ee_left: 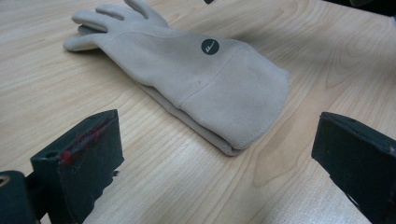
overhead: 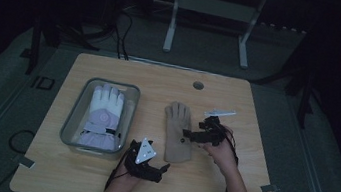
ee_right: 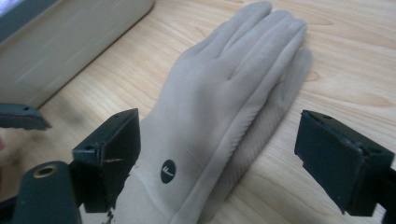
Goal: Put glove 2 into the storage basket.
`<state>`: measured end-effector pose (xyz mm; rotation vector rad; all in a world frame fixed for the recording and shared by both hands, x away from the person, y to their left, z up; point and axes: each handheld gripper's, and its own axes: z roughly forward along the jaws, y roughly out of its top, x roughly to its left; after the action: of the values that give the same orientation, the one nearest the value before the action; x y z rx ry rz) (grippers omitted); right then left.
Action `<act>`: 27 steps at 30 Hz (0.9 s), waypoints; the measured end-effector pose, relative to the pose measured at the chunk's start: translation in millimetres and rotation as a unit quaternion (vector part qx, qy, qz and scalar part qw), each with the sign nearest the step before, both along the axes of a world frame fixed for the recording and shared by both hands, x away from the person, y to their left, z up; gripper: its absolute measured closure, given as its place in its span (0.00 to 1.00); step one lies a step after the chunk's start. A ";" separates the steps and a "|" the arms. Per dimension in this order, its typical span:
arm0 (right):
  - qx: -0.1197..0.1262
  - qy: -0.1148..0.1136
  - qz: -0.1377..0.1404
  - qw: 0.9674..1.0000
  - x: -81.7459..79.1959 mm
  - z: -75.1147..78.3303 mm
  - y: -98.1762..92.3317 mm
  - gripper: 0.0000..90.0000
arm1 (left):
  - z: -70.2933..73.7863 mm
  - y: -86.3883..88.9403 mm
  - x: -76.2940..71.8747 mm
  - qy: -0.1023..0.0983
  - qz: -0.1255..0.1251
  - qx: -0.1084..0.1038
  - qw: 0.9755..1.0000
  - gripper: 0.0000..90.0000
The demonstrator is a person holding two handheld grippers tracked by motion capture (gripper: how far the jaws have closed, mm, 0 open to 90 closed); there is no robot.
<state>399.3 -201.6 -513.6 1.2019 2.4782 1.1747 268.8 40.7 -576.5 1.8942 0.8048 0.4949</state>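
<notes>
1. Beige suede-like glove (overhead: 178, 132): lies flat on the wooden table (overhead: 246, 187), fingers pointing away from the person, cuff toward them; a second layer shows under its edge, so it may be a stacked pair. It sits just right of the clear bin (overhead: 72, 117), apart from it.
2. White and lilac glove (overhead: 103, 114): lies inside the bin, fingers away.
3. Right gripper (overhead: 188, 134): jaws spread wide, straddling the beige glove near its round dark logo (ee_right: 168, 171); neither pad presses on the fabric, nothing held.
4. Left gripper (overhead: 161, 168): jaws apart, empty, aimed at the cuff (ee_left: 243, 100) from just short of it.
5. Handling note (judgement): soft cloth folds and slips; pinch both layers together at the cuff, close fully before lifting, and lift high enough for the fingers to pass over the bin wall.
6. Risk (judgement): catching the top layer alone would leave the under layer on the table.
</notes>
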 end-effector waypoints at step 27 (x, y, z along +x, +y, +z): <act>-0.007 -0.004 -0.029 1.000 46.8 15.7 -5.0 0.38 | 17.6 -26.2 22.6 0.043 -0.093 0.027 0.994 0.07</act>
<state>446.1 -206.6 -497.9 1.2539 2.4240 1.1436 291.4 14.5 -558.9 2.0283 0.6677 0.3242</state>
